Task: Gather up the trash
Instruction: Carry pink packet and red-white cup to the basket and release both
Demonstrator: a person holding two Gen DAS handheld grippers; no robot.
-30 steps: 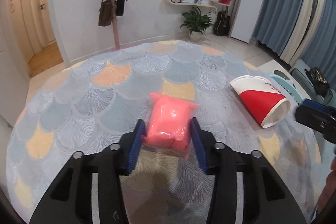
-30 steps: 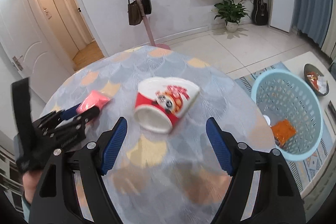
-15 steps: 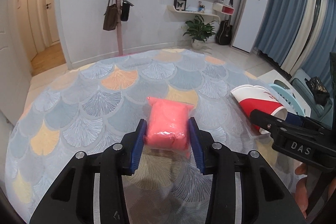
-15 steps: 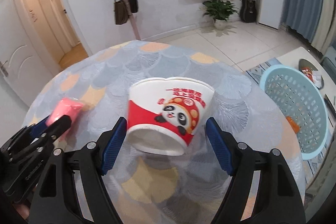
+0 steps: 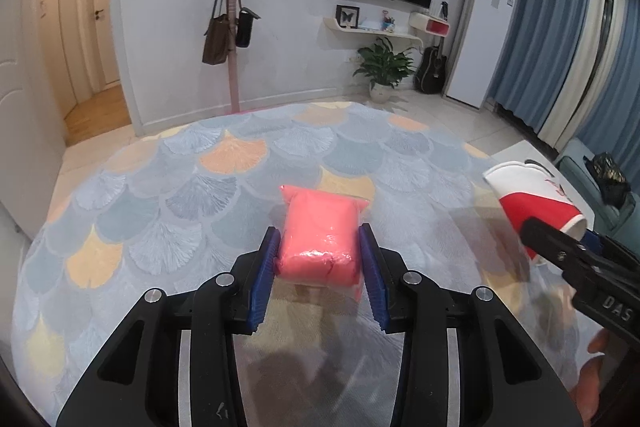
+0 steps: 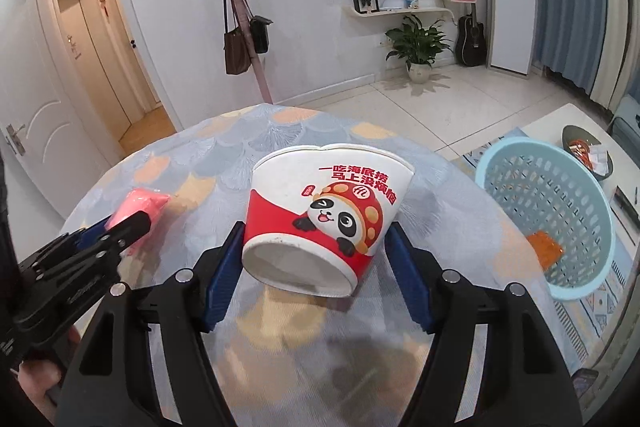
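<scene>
My left gripper (image 5: 319,251) is shut on a pink plastic packet (image 5: 320,241) and holds it just above the round table. The packet also shows in the right wrist view (image 6: 138,205), at the left. My right gripper (image 6: 314,247) is closed around a red and white paper noodle cup with a panda print (image 6: 324,215), lying on its side with its base toward me. The blue pads touch both sides of the cup. In the left wrist view the cup (image 5: 528,199) sits at the right with the right gripper (image 5: 576,251) on it.
The round table has a scale-patterned cloth (image 5: 224,171). A light blue basket (image 6: 548,211) stands beside the table on the right, with an orange wrapper (image 6: 544,251) inside. A pink coat stand with bags (image 6: 240,27) is behind the table.
My right gripper has moved in on the cup and closed its pads onto its sides. My left gripper has lifted slightly with the pink packet held.
</scene>
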